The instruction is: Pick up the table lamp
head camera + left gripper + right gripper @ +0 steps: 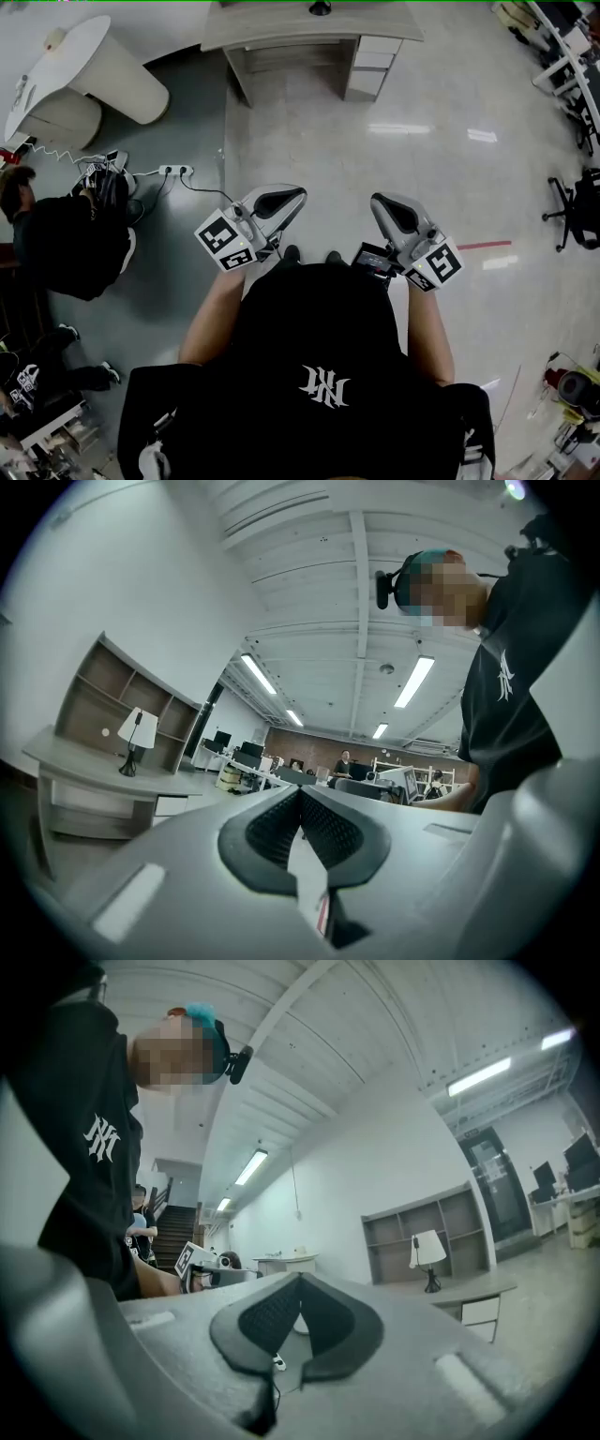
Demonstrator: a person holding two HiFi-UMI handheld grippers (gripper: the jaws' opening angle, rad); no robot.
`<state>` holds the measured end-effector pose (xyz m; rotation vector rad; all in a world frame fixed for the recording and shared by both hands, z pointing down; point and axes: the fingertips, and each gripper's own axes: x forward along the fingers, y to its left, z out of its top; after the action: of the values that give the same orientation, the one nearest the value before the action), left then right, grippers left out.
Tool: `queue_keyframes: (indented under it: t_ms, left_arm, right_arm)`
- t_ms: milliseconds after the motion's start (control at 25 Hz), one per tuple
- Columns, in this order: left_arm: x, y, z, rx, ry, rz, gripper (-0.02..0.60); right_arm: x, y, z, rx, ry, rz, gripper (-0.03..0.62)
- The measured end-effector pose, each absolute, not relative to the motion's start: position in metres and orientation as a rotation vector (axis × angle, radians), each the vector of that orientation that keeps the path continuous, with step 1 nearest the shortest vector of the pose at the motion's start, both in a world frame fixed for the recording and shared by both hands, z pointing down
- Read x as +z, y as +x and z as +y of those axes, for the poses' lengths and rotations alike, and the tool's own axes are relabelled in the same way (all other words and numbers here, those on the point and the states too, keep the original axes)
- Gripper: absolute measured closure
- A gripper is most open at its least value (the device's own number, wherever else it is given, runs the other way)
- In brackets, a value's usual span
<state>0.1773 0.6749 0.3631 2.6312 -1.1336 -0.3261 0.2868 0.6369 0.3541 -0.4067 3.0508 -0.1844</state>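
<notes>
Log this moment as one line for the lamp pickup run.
table lamp: upright on desk, untouched | left gripper: shut, empty | right gripper: shut, empty | stage: person away from desk, pickup not begun

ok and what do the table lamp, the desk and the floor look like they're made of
Table lamp: pale matte shade, likely fabric or paper. The thin dark stem and base are possibly metal, but too small to be sure.
Desk: flat pale grey-beige top with a faint grain, which looks like laminate board.
Floor: smooth, glossy grey with bright reflections, probably polished tile or coated concrete.
</notes>
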Motion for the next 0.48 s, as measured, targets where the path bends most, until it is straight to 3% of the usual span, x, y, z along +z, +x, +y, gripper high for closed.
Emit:
queue_keyframes:
  t_ms: [480]
  left_arm:
    - [0.361,0.187,0.665,-0.289,2.613,-1.208,0.578]
  right_arm:
    - [0.359,0.304,0.617,-0.197,-0.354,3.067,0.592]
